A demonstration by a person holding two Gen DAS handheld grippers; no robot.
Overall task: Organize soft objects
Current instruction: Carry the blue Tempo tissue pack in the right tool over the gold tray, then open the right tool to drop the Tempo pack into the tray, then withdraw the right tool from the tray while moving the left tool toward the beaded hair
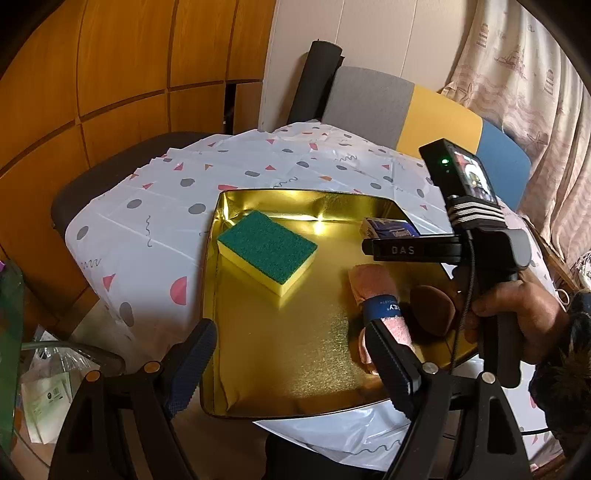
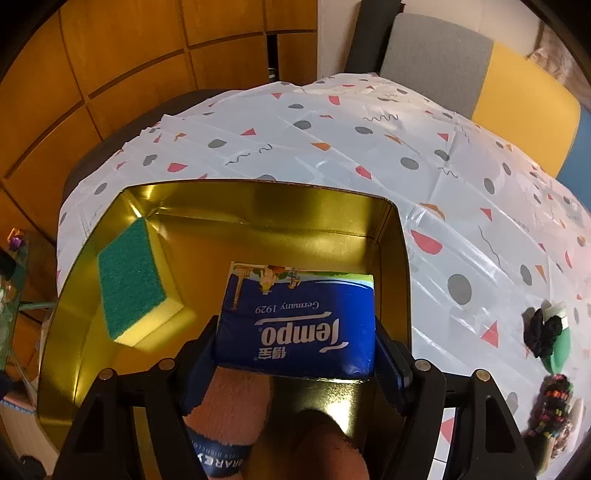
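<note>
Warm, fairly dim indoor light fills both fisheye views. Glare flares on the gold tray (image 1: 288, 347) floor and far wall, perhaps from an overhead lamp. Edges bend and darken; the nearest objects blur softly.

Orange wood-panelled wall (image 1: 110, 74) at left, white wall (image 1: 369, 33) behind, patterned curtain (image 1: 524, 74) at right; grey-yellow-blue chair back (image 1: 424, 110) beyond the surface (image 1: 155, 206), which carries a white cloth with geometric print.
</note>
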